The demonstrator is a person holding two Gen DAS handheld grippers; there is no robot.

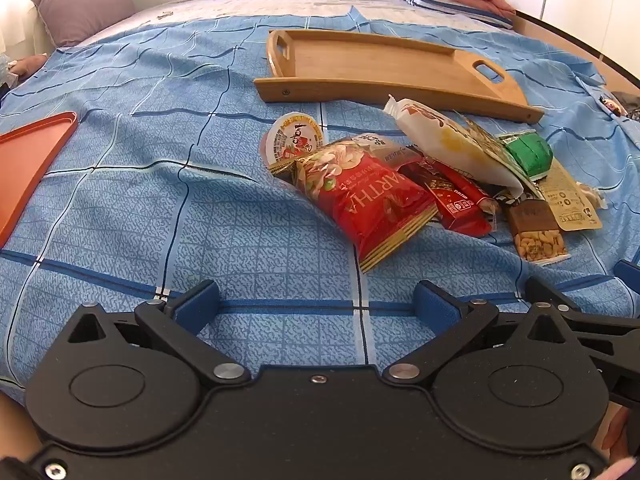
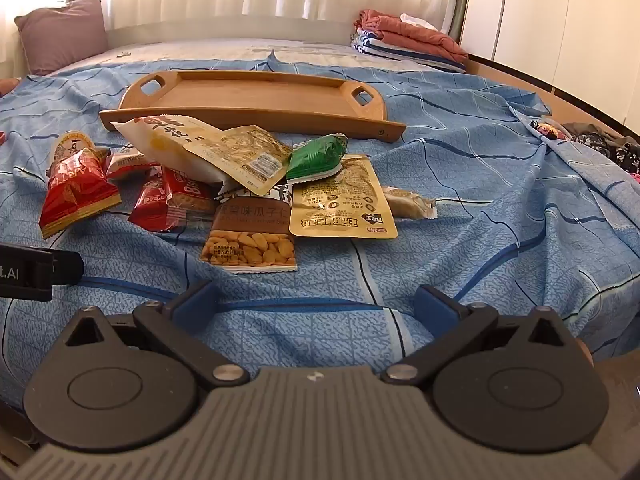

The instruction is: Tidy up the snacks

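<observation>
A heap of snack packets lies on the blue checked bedspread (image 1: 120,200). Nearest my left gripper (image 1: 318,306) is a red nut bag (image 1: 368,200), with a round jelly cup (image 1: 294,140) behind it. A white packet (image 1: 452,144) and a green packet (image 1: 528,152) top the heap. In the right wrist view, a brown seed packet (image 2: 252,236) and a tan pouch (image 2: 342,200) lie just beyond my right gripper (image 2: 316,304). Both grippers hover open above the spread with nothing between their fingers. An empty wooden tray (image 1: 384,68) (image 2: 256,96) sits behind the heap.
An orange tray (image 1: 28,160) lies at the left edge of the bed. A purple pillow (image 1: 84,0) leans at the far left. Folded clothes (image 2: 408,38) are stacked at the far right, and dark fabric (image 2: 592,140) lies at the bed's right side.
</observation>
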